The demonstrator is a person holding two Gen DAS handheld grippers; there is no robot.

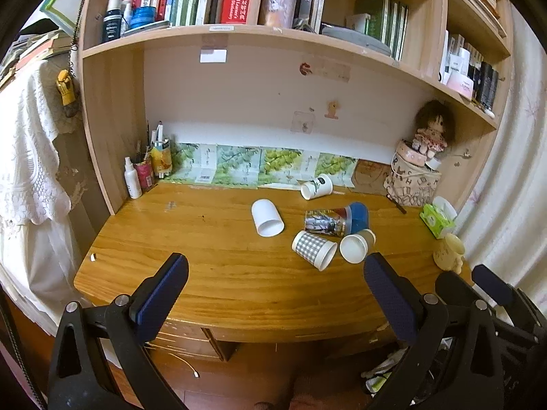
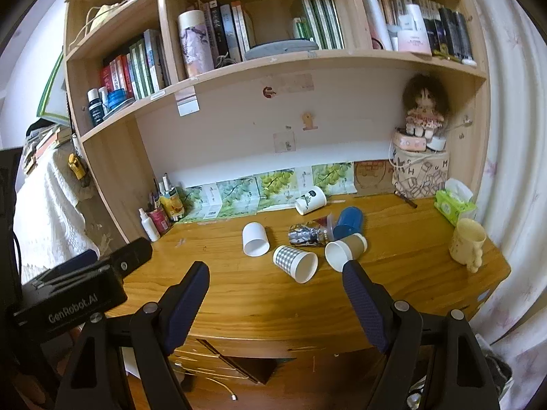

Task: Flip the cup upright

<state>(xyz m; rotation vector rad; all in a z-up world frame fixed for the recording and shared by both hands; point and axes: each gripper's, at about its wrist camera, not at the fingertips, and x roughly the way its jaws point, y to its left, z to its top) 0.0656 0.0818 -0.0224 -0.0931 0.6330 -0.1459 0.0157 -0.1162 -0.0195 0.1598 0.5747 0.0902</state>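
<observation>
Several cups lie on their sides on the wooden desk (image 1: pixel 212 273): a plain white cup (image 1: pixel 266 218) (image 2: pixel 255 239), a grey checked cup (image 1: pixel 314 250) (image 2: pixel 295 261), a brown paper cup (image 1: pixel 356 246) (image 2: pixel 344 251), a blue cup (image 1: pixel 357 217) (image 2: pixel 348 222), a picture-printed cup (image 1: pixel 323 222) (image 2: pixel 306 234) and a white printed cup (image 1: pixel 316 186) (image 2: pixel 310 200) at the back. My left gripper (image 1: pixel 275 266) is open and empty above the desk's front edge. My right gripper (image 2: pixel 276 275) is open and empty, just in front of the checked and brown cups.
A yellow mug (image 2: pixel 466 244) stands upright at the desk's right end beside a green tissue pack (image 2: pixel 454 205). A patterned bag with a doll (image 2: pixel 422 171) fills the back right corner. Pens, cans and a spray bottle (image 1: pixel 132 177) stand at the back left. Bookshelves hang above.
</observation>
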